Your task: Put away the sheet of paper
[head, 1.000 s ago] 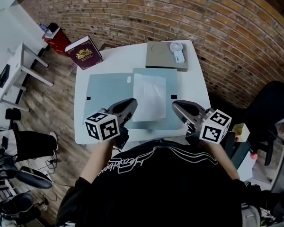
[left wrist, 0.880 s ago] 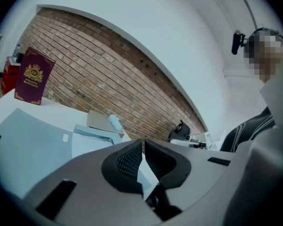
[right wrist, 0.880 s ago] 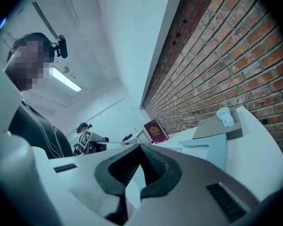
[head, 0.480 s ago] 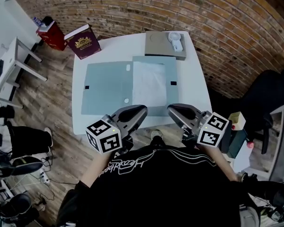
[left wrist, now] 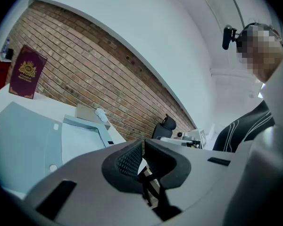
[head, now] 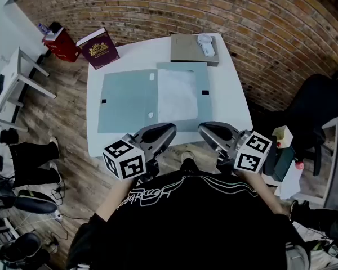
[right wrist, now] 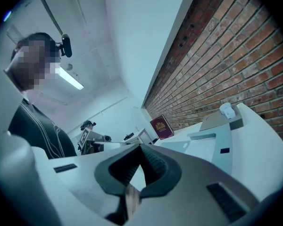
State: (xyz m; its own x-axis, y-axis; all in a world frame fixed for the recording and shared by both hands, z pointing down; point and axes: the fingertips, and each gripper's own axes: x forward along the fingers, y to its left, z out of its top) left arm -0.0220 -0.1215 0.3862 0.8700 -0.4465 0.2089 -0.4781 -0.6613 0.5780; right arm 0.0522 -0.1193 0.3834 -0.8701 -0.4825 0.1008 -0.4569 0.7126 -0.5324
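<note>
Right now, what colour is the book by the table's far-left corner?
Maroon book with a gold crest; head view shows it best.

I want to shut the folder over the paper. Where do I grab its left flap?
Likely the outer edge of the left flap, approached low from the left: it lies flat, hinged at the middle beside the sheet of paper, so only that free edge lifts.

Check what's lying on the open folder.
A white sheet of paper lies on the right half of the folder; the left half holds no paper. Anything beneath the sheet is covered.
</note>
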